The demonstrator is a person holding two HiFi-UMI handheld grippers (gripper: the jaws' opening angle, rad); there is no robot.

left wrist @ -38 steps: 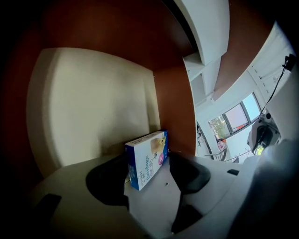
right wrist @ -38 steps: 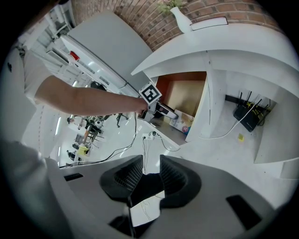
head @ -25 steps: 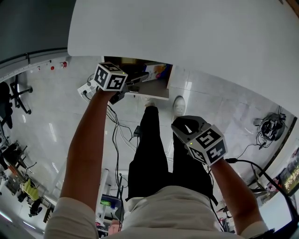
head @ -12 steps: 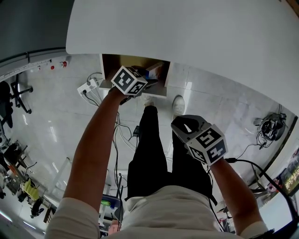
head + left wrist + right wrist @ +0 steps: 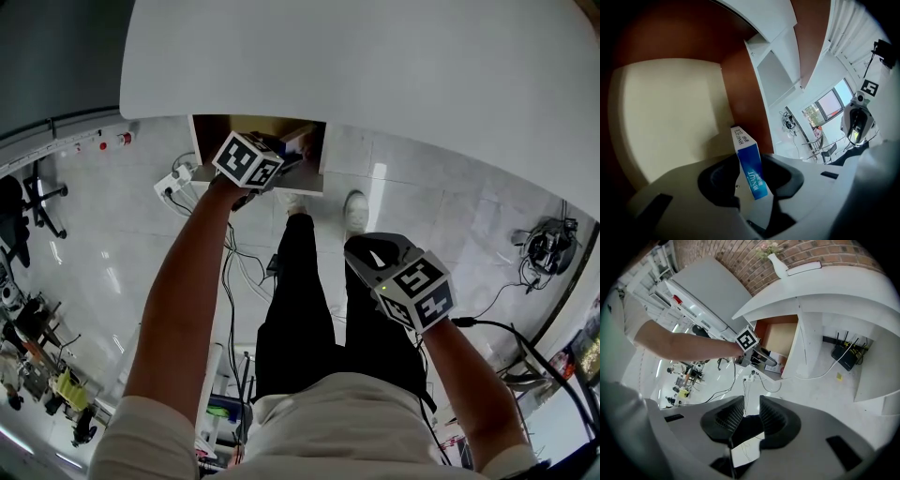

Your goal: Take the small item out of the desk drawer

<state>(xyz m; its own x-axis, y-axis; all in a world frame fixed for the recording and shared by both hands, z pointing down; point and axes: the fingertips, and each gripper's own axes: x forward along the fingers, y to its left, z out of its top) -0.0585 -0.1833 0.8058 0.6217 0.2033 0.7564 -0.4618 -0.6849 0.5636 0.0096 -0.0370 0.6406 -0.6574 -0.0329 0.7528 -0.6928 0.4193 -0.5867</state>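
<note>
An open drawer (image 5: pixel 211 131) with a pale floor and brown walls hangs under the white desk top (image 5: pixel 375 66). My left gripper (image 5: pixel 286 157) reaches into it. In the left gripper view a small blue and white box (image 5: pixel 743 143) stands on edge between the jaws of the left gripper (image 5: pixel 752 165). The jaws are closing and both dark pads touch the box's faces. My right gripper (image 5: pixel 364 248) hangs lower over the person's lap, open with nothing between its fingers. The right gripper view shows its empty jaws (image 5: pixel 746 416) and, farther off, the left gripper (image 5: pixel 761 357) at the drawer (image 5: pixel 780 336).
The person's black trouser legs (image 5: pixel 300 300) and a shoe (image 5: pixel 358 211) lie below the drawer. A power strip (image 5: pixel 173 178) and cables (image 5: pixel 234 262) are on the tiled floor. A router (image 5: pixel 843 355) sits under the desk and a vase (image 5: pixel 776 261) stands on it.
My left gripper has moved from the drawer's front left edge to the right and into the drawer, around the box. The right gripper has stayed where it was.
</note>
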